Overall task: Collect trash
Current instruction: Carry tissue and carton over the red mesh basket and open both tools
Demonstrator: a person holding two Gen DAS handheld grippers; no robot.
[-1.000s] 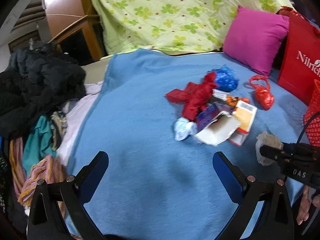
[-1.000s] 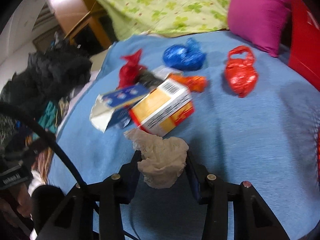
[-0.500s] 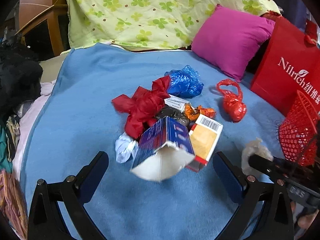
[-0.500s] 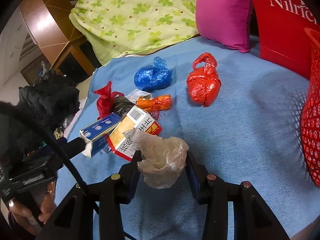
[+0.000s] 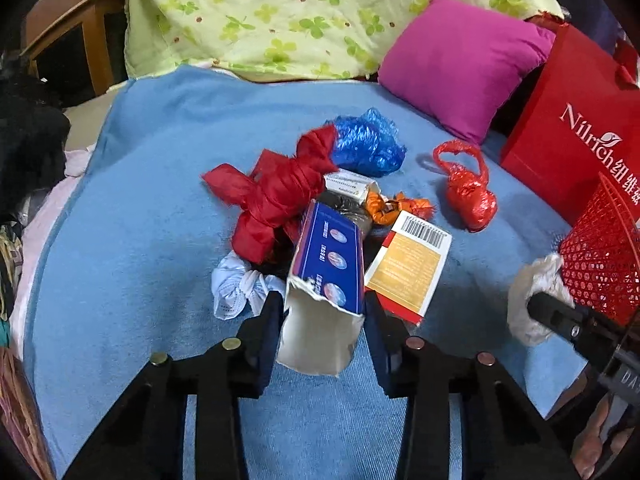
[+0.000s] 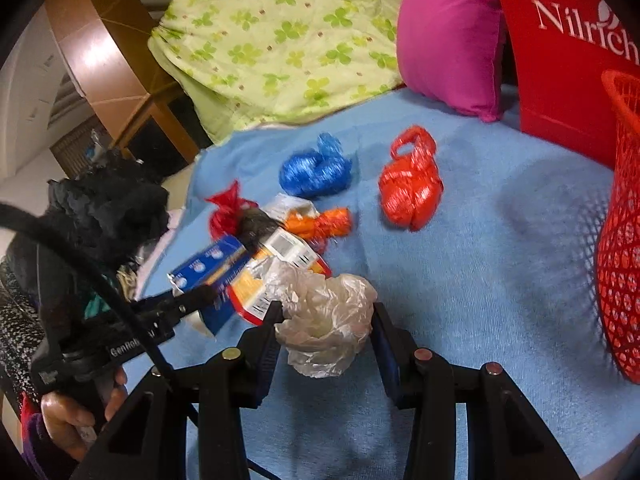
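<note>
Hand (image 6: 76,412) only in right view, left claw (image 5: 322,312) closing on carton (image 5: 324,280)

My left wrist camera looks forward and steeply down along my left claw (image 5: 322,312), close over the near part of the bed (image 5: 152,152), facing its far edge where the pink pillow (image 5: 460,64) leans. My right wrist camera sits behind my right claw (image 6: 326,322), equally close, angled the same way from further right. Both views share the trash pile, the pillow and the red mesh basket (image 6: 620,240) by the right edge.
</note>
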